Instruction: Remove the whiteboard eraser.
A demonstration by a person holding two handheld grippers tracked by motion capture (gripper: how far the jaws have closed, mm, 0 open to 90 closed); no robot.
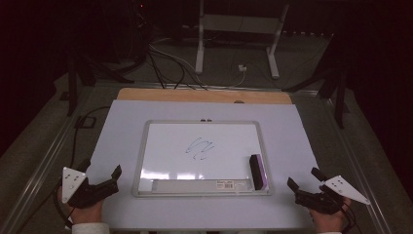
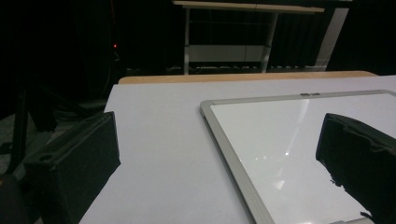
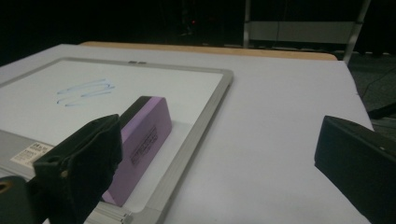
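Observation:
A whiteboard (image 1: 146,146) with a silver frame lies flat in the middle of the white table, a blue scribble (image 1: 198,148) near its centre. A purple eraser with a black top (image 1: 257,171) rests on the board's near right corner. The eraser (image 3: 147,135) and the scribble (image 3: 84,91) also appear in the right gripper view. My left gripper (image 1: 103,175) rests open at the table's near left, just left of the board's frame (image 2: 231,158). My right gripper (image 1: 305,178) rests open at the near right, a short way right of the eraser. Nothing sits between either pair of jaws.
The white table (image 1: 292,136) has a wooden strip (image 1: 204,95) along its far edge. A label strip (image 1: 195,184) runs along the board's near side. Beyond the table stand a white frame stand (image 1: 236,29) and loose cables (image 1: 170,63) on a dark floor.

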